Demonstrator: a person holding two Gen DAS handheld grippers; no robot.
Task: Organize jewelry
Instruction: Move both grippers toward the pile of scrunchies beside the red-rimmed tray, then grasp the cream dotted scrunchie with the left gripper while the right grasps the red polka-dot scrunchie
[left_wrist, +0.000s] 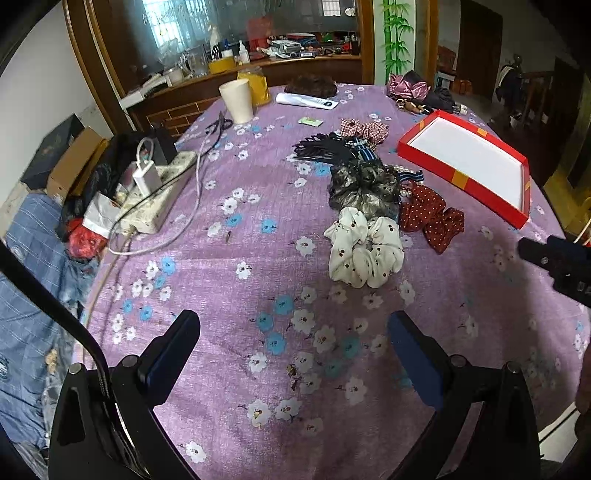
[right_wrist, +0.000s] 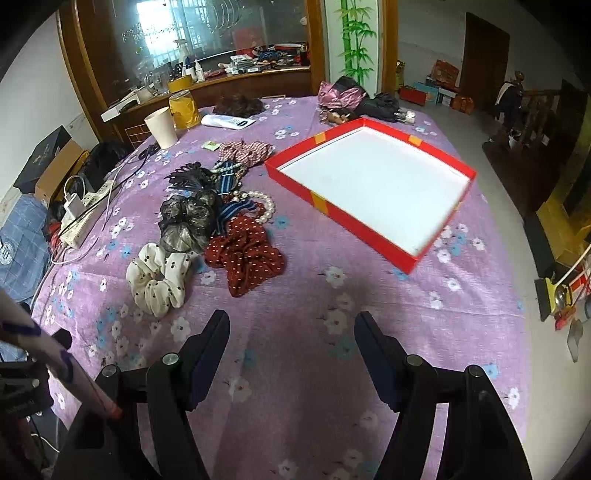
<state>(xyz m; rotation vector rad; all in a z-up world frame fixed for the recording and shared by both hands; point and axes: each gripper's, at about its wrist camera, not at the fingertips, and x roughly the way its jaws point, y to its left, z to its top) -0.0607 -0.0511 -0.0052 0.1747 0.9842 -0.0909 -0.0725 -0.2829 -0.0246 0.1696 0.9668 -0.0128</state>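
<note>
A heap of hair accessories and jewelry lies mid-table on the purple flowered cloth (left_wrist: 229, 280). Nearest me is a white dotted scrunchie (left_wrist: 364, 251) (right_wrist: 159, 277), with a dark red dotted scrunchie (left_wrist: 430, 216) (right_wrist: 245, 254) beside it. Behind them are a grey-black sheer scrunchie (left_wrist: 365, 186) (right_wrist: 188, 218), a pearl necklace (right_wrist: 264, 205), a black hair claw (left_wrist: 321, 146) (right_wrist: 188, 177) and a red plaid scrunchie (left_wrist: 364, 129) (right_wrist: 245, 149). An empty red box (left_wrist: 458, 181) (right_wrist: 332, 210) with a white inside sits to the right. My left gripper (left_wrist: 291, 321) and right gripper (right_wrist: 291, 317) hover open over bare cloth short of the heap, nothing between their fingers.
A paper cup (left_wrist: 238, 98), a yellow jar (left_wrist: 255, 85) and a white flat item (left_wrist: 306, 100) stand at the far edge. A power strip (left_wrist: 155, 192) with a charger and cables lies at the left edge. Pink fabric and dark items (right_wrist: 343, 94) sit at the far right.
</note>
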